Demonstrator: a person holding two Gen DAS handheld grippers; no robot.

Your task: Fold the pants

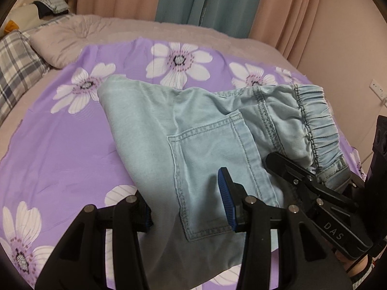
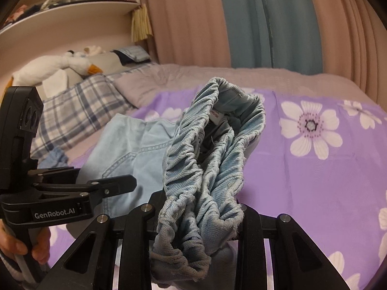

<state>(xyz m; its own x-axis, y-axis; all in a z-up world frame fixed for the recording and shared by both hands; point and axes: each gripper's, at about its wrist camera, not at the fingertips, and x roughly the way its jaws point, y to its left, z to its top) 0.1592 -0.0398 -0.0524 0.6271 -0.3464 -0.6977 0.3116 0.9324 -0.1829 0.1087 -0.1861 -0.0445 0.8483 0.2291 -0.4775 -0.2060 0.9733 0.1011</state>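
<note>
The pants [image 1: 193, 125], light blue denim with an elastic waistband [image 2: 212, 159], are lying across the purple flowered sheet [image 1: 60, 145] on the bed, and the coming fold is turning on how they are running away from the two tools: the waist end is sitting at the grippers while the legs are stretching forward and to the left of them, so the long axis is pointing away from both hands

The right gripper [image 2: 200, 220] is clamping the bunched waistband between its fingers, partly closed on thick gathered cloth that is rising straight ahead of its camera. The left gripper [image 1: 188, 203] is hovering over the seat just behind the back pocket [image 1: 212, 159], its blue pads [image 1: 226, 193] standing apart; denim is lying between and under them, but whether they are pinching it cannot be told. The right gripper is the nearer to the waist, just to the right of the left one

Beyond the far end a plaid pillow [image 1: 17, 72] and a plush goose [image 2: 55, 67] are resting well to the left, and curtains [image 1: 205, 0] are hanging behind; nothing is blocking the sheet ahead
</note>
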